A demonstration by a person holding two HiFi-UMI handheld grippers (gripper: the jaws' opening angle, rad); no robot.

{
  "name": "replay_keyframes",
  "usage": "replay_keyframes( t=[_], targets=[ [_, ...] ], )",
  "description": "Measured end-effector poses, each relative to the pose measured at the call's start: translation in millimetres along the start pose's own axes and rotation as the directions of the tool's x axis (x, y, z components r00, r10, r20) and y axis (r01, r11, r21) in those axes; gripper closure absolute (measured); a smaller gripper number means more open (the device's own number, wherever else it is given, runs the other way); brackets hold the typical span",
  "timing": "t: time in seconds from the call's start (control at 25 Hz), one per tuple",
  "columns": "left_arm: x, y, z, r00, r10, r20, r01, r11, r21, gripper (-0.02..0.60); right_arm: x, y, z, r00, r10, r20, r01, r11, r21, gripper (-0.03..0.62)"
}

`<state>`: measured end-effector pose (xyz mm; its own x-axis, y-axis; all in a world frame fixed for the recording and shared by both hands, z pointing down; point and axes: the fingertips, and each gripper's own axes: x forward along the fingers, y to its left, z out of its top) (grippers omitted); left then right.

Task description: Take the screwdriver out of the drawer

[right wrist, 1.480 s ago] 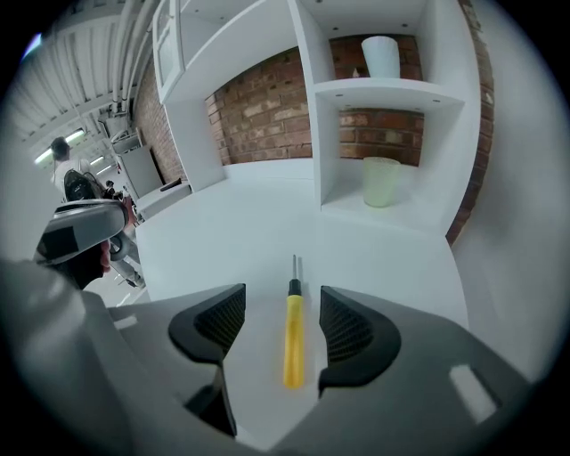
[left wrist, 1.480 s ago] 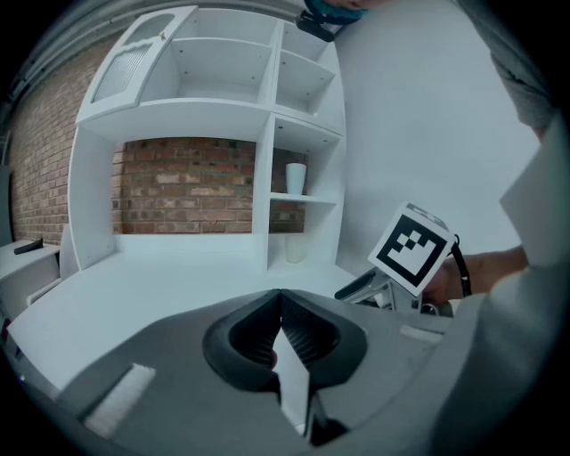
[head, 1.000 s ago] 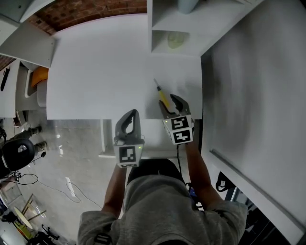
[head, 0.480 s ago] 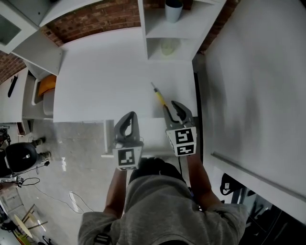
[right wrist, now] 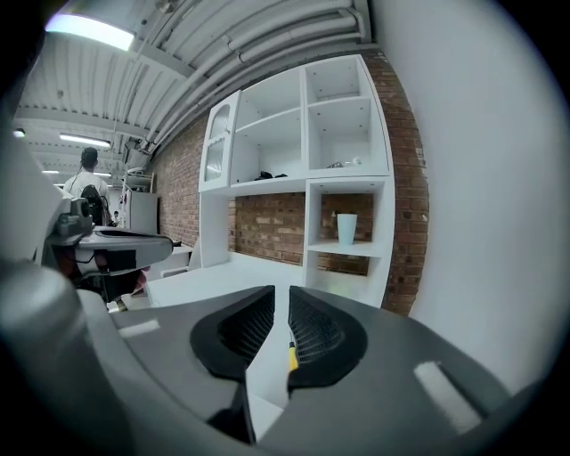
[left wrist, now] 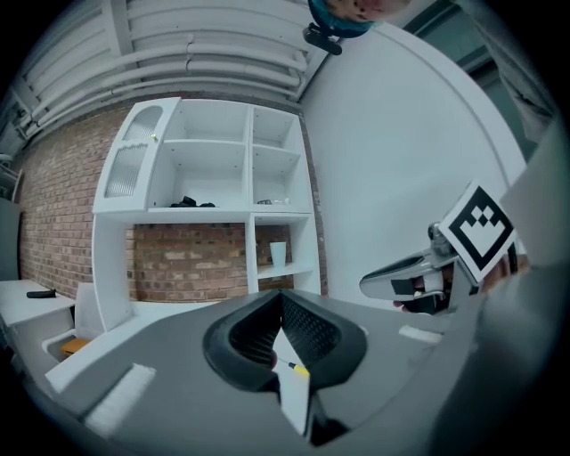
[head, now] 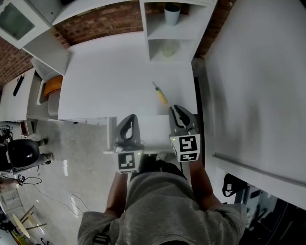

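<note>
The screwdriver [head: 161,94], yellow-handled with a thin shaft, lies loose on the white tabletop [head: 110,72]. It also shows through the jaw gaps as a small yellow streak, in the left gripper view as the screwdriver [left wrist: 298,368] and in the right gripper view as the screwdriver [right wrist: 292,356]. My right gripper [head: 176,109] hovers just short of its handle. Its jaws have just been closing to a narrow slit with nothing between them, right gripper [right wrist: 281,290]. My left gripper [head: 129,118] is held beside it over the open white drawer [head: 152,131], with its tips together and empty, left gripper [left wrist: 278,297].
A white shelf unit [head: 158,33] at the table's far end holds a pale cup [head: 172,13]. A large white panel [head: 258,81] bounds the right side. An orange object [head: 53,85] sits on a side counter at left. A person [right wrist: 89,174] stands far off.
Both grippers drew back from the screwdriver toward me. The right jaws narrowed from wide open. The screwdriver stayed on the table.
</note>
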<state>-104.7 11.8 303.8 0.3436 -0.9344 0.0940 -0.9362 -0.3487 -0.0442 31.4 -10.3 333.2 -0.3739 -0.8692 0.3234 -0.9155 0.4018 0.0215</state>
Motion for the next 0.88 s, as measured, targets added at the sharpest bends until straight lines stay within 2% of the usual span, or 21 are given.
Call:
replay_keyframes(
  t=[0.16,0.4,0.56,0.88],
  targets=[
    [-12.6,-6.0,0.0,1.000,-0.014,0.003,0.014,0.999,0.035,0.569,-17.7,0.3,-1.5,1.000,-0.019,0.020,0.019,1.000,-0.004,0.566],
    [-26.6,-14.0,3.3,1.000,-0.014,0.006,0.014,1.000,0.023,0.569,-43.1,-4.3,-5.4,0.998,-0.045,0.041,0.045,0.999,-0.001,0.589],
    [-35.1,-17.9,1.4,1.000,-0.012,-0.003,0.012,1.000,0.001,0.569,-55.3,-5.9,-11.0,0.998,-0.055,0.041,0.055,0.999,0.002,0.591],
    [-45.4,-24.3,-14.5,0.999,-0.027,-0.034,0.027,0.999,0.020,0.569,-67.1,-6.8,-33.5,0.998,-0.056,0.001,0.056,0.998,0.013,0.591]
  ],
)
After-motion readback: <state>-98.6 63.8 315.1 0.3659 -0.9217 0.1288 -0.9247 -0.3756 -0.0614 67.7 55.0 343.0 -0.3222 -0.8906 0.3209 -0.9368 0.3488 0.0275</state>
